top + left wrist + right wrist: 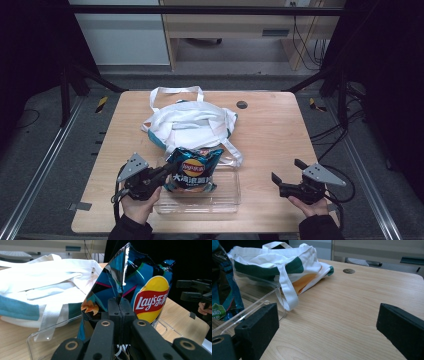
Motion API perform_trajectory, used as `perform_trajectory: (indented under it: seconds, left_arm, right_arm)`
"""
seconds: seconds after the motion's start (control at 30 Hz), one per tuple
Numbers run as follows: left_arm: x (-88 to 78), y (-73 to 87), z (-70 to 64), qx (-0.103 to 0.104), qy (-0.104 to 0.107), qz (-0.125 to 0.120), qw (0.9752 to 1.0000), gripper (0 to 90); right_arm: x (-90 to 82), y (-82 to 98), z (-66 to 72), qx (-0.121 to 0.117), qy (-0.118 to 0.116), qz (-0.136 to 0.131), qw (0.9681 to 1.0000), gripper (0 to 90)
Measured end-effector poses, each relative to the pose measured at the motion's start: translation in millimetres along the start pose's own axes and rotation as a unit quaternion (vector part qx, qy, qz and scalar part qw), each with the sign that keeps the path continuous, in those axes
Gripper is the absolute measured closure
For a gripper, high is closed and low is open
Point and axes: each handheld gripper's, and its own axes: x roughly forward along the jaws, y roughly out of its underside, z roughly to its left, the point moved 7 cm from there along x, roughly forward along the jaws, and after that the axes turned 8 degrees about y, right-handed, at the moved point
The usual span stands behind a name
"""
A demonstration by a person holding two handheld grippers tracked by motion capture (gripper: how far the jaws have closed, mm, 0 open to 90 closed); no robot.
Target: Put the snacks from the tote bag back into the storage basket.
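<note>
Pale wood makes up the rectangular table [270, 135], set on a dark grey floor with a light cabinet and desk legs beyond its far edge. At the person's left, the left gripper [167, 173] is clenched on the blue and black foil bag of Lay's crisps [192, 170]; seen from the left gripper view, its two black jaws are pressed together on a crease low on the bag [135, 287], which stands upright straight ahead of them with its red and yellow logo turned to the right. The bag sits inside the clear plastic rectangular tray [227, 195], whose near rim [50, 330] runs just ahead and left of the jaws. Beyond the gripper, and just past the tray's far edge, lies the white cloth tote bag with green trim [190, 122], crumpled flat, one long handle [235, 152] trailing down beside the tray's far right corner. A small dark round disc [242, 104] sits in the tabletop farther off, near the far edge. Off to the right, well apart from the tray, the right gripper [286, 175] hangs released over bare wood; in the right gripper view its jaws stand wide apart with nothing between them, the tote bag [277, 265] and the tray's corner [262, 302] ahead and to its left.
</note>
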Motion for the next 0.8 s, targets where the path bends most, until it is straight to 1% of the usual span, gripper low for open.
perform_trajectory:
  seconds: [0.13,0.37,0.67,0.8]
  left_arm:
    - [0.2,1.9,2.1,-0.004,-0.007,0.005,1.0,90.0]
    - [1.2,6.2,6.0,-0.019,-0.019,0.011,0.9996,90.0]
    - [3.0,10.0,10.5,-0.027,-0.028,0.017,0.9991,90.0]
    - [3.8,11.6,13.2,-0.037,-0.031,0.017,0.9987,90.0]
  right_arm:
    - [0.3,0.2,-0.2,-0.002,0.0,0.001,1.0,4.7]
    - [0.5,0.6,0.2,-0.003,-0.001,0.002,1.0,4.8]
    - [1.0,0.8,0.2,-0.002,-0.001,0.003,1.0,4.7]
    - [1.3,0.9,0.4,-0.002,-0.001,0.003,1.0,4.8]
